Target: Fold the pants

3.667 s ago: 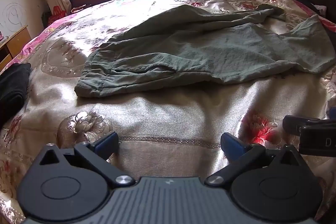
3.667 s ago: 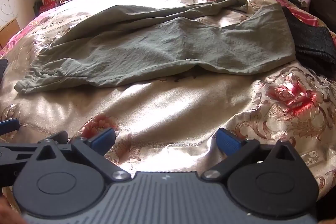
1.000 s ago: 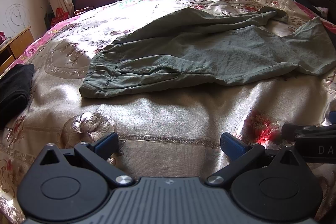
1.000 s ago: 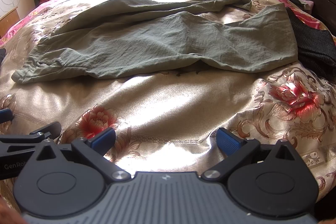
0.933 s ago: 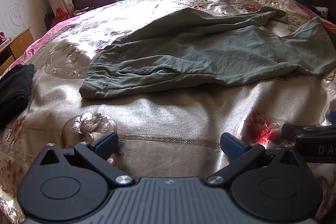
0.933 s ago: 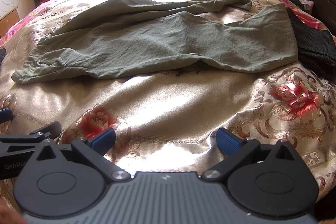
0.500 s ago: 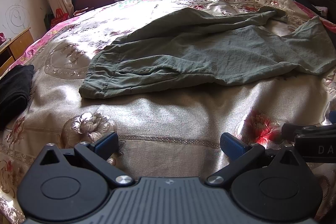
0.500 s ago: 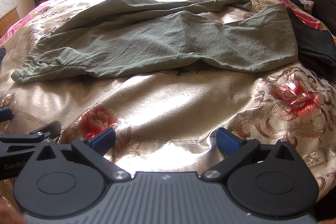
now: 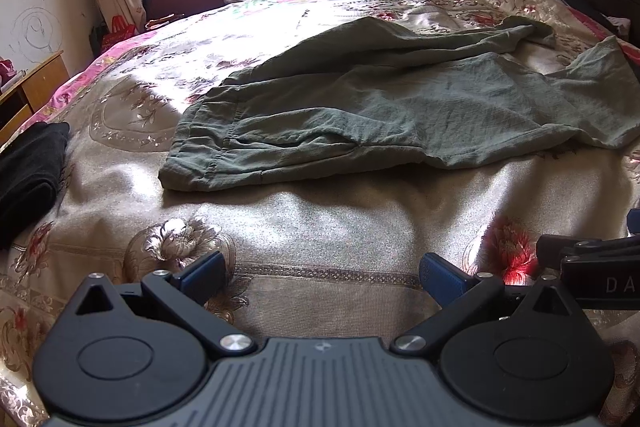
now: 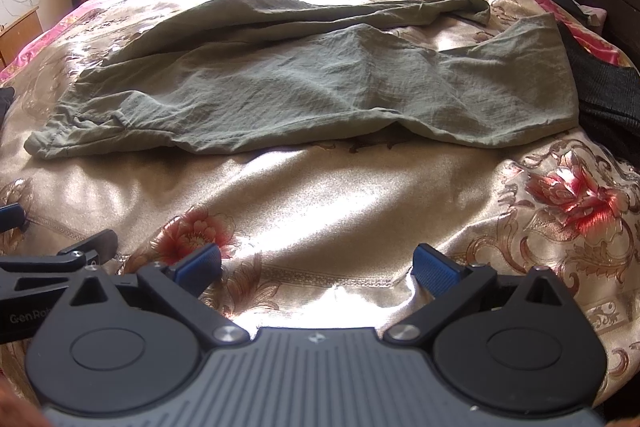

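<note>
The green pants (image 9: 400, 111) lie spread on the bed (image 9: 320, 227), well ahead of both claws, with their long axis going across your view: the waistband end points to the left and the leg ends to the right. The cloth looks thin, light and soft, so it will probably sag and wrinkle when you lift it; I think it is better to take it at the thicker waistband hem and at a leg cuff. Your left claw (image 9: 322, 273) and right claw (image 10: 316, 267) are both spread wide and hold nothing.
</note>
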Demonstrator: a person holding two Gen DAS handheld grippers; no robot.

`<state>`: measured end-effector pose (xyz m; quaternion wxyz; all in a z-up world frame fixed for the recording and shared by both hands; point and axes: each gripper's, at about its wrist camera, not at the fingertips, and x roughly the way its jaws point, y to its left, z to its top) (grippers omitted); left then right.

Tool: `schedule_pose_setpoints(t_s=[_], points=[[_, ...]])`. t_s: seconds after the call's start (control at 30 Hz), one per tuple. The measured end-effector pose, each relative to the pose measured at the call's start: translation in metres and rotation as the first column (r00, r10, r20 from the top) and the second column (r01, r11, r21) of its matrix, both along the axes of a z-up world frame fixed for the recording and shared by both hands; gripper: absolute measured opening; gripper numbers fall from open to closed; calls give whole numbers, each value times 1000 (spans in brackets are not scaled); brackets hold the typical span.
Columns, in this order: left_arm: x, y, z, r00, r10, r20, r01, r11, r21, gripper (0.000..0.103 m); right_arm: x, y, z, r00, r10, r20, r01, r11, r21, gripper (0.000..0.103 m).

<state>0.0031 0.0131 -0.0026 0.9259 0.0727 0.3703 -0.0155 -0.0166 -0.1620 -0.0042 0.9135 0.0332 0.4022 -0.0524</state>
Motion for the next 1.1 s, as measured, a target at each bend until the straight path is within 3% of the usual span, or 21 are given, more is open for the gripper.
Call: schedule_pose_setpoints(t_s=[0.2,0.4,0.6,0.8,0.93,1.0,1.1], points=[[5,4,2,1000,-4,21,3,1000,20,103,8,5,2,999,34,-5,-34,999,14,98],[16,29,16,996,18,91,-22,999,37,103,25,28,11,988,142,57,-136,986,-99,97],[48,80,12,990,126,69,-128,991,32,103,53,66,12,940,329,88,-311,934,-173,97],[79,96,4,996,84,42,-86,995,42,103,83,97,3,878,473,71,-438,855,-278,84],[92,94,2,1000,-2,29,0,999,49,88,100,102,1,850,525,47,-495,824,-275,70],[93,93,3,998,-56,22,55,998,44,70,103,102,2,840,541,32,-518,818,-249,57],[93,92,5,995,-104,9,103,993,49,66,101,100,6,821,570,18,-553,803,-221,54]])
